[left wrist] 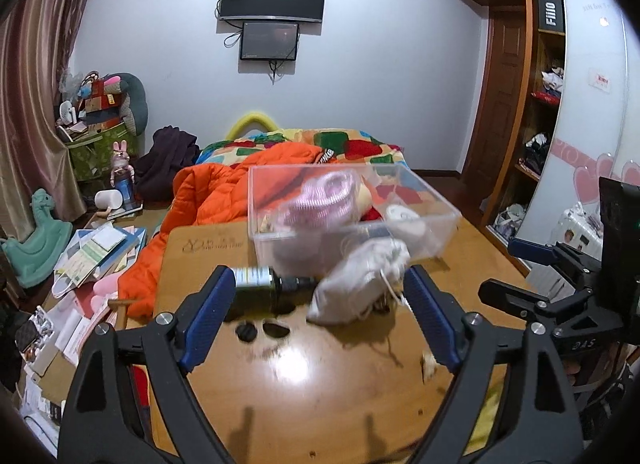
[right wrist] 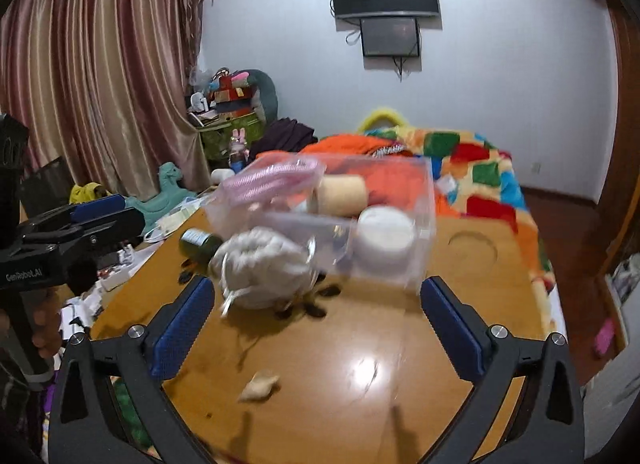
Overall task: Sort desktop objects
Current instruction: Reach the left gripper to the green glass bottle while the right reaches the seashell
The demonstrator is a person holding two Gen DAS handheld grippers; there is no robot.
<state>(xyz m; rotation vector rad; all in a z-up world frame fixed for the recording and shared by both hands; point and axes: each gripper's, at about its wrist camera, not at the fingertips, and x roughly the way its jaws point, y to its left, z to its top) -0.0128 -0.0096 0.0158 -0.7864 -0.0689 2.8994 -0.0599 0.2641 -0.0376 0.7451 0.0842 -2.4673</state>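
On the wooden table (left wrist: pixel 320 384) stands a clear plastic box (left wrist: pixel 348 208) holding a pink ribbed item (left wrist: pixel 324 196) and a white jar (right wrist: pixel 384 240). In front of the box a white drawstring pouch (left wrist: pixel 360 288) lies beside a dark green bottle (left wrist: pixel 260 288) on its side. My left gripper (left wrist: pixel 320 316) is open, its tips on either side of the pouch and bottle without touching them. My right gripper (right wrist: pixel 318 324) is open wide and holds nothing, with the pouch (right wrist: pixel 260 268) just ahead of its left finger.
Small dark pieces (right wrist: pixel 320 304) are scattered under the pouch, and a beige scrap (right wrist: pixel 260 384) lies near the front. Beyond the table a bed carries an orange quilt (left wrist: pixel 212 200). Papers and toys (left wrist: pixel 96 256) cover the floor at the left, and a wardrobe (left wrist: pixel 520 104) stands at the right.
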